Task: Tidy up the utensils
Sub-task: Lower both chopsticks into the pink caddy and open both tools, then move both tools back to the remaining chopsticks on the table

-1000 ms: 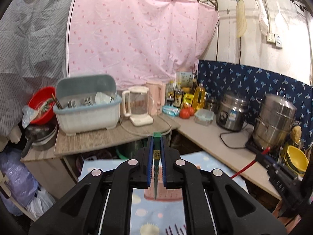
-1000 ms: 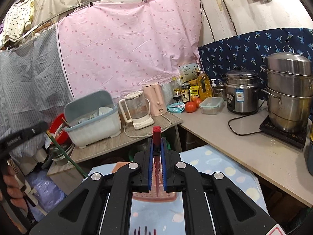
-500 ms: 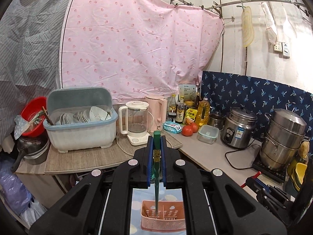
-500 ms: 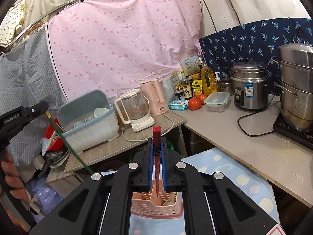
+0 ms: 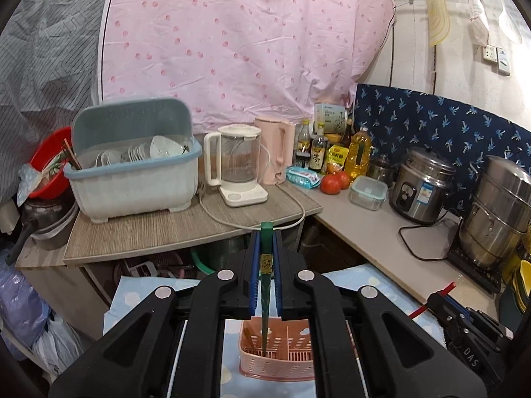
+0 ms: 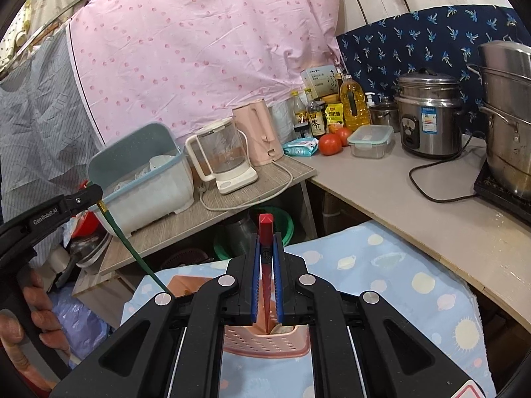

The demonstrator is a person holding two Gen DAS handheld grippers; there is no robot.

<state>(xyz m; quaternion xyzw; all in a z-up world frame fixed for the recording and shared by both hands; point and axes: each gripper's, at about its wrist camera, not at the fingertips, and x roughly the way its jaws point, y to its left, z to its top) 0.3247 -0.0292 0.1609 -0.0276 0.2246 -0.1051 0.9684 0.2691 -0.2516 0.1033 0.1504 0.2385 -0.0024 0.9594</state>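
Observation:
My left gripper (image 5: 265, 252) is shut on a green chopstick (image 5: 264, 298) that hangs tip-down into a pink perforated utensil basket (image 5: 277, 369) on the blue patterned cloth. My right gripper (image 6: 266, 255) is shut on a red chopstick (image 6: 266, 285), tip down inside the same pink basket (image 6: 265, 345). In the right wrist view the left gripper (image 6: 94, 195) shows at the left with its green chopstick (image 6: 132, 252) slanting down toward the basket. In the left wrist view the right gripper (image 5: 434, 301) shows at the lower right with the red chopstick's end.
A blue planet-print cloth (image 6: 398, 285) covers the near table. Behind are a dish rack with bowls (image 5: 132, 179), a glass kettle (image 5: 237, 165), a pink kettle (image 5: 275, 149), sauce bottles, tomatoes (image 5: 332, 182), a rice cooker (image 5: 421, 189) and a steel steamer pot (image 5: 497, 212).
Both grippers have risen and tilted, so the pink basket now sits lower in both views. Each chopstick has stayed gripped with its tip inside the basket.

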